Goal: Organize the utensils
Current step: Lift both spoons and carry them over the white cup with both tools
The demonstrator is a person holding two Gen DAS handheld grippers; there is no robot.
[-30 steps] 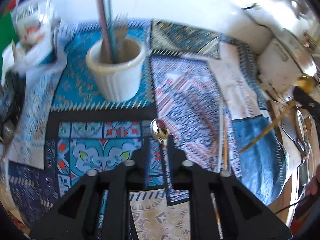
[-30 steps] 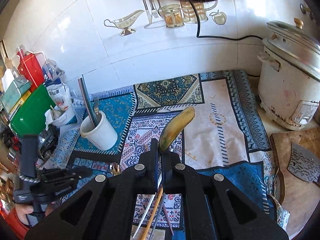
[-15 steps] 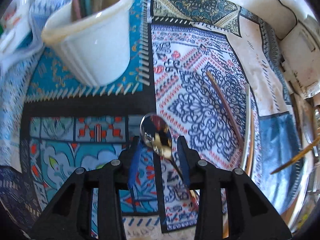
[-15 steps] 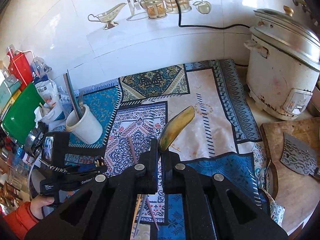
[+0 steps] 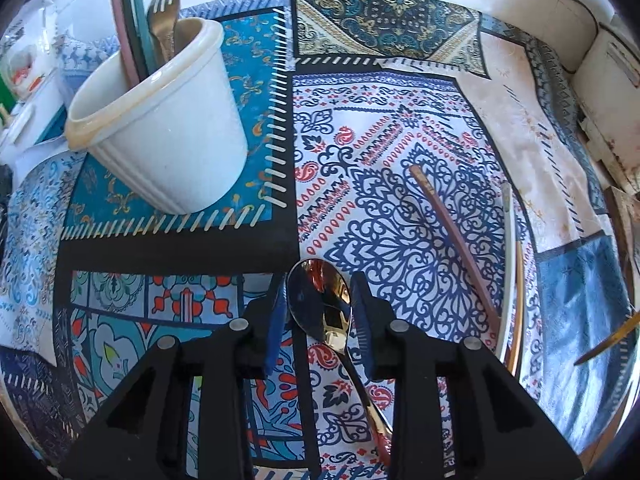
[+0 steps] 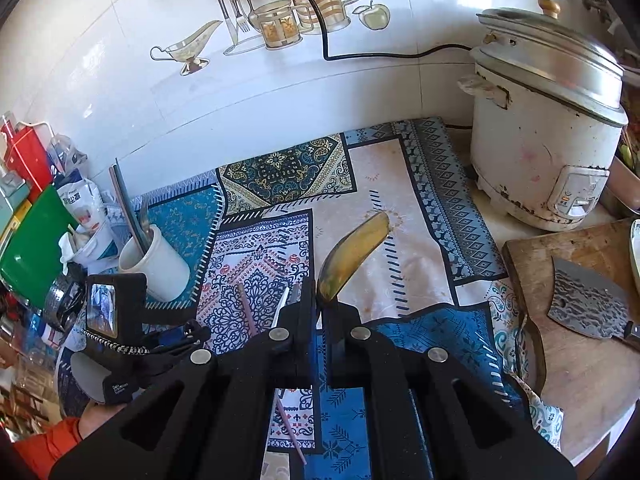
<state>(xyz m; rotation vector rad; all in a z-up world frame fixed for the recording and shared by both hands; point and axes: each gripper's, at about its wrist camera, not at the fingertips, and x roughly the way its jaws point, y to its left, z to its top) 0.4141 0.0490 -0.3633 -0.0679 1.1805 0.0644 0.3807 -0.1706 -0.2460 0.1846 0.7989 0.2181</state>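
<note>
Patterned cloth; spoon between left tongs

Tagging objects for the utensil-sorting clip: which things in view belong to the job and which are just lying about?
Job:
white utensil cup holding a fork
silver spoon between the open left hand-held gripper fingers
yellow scoop clamped in the right hand-held gripper
loose chopsticks on the cloth

Lying about:
rice cooker
cleaver
cutting board
green board
</note>
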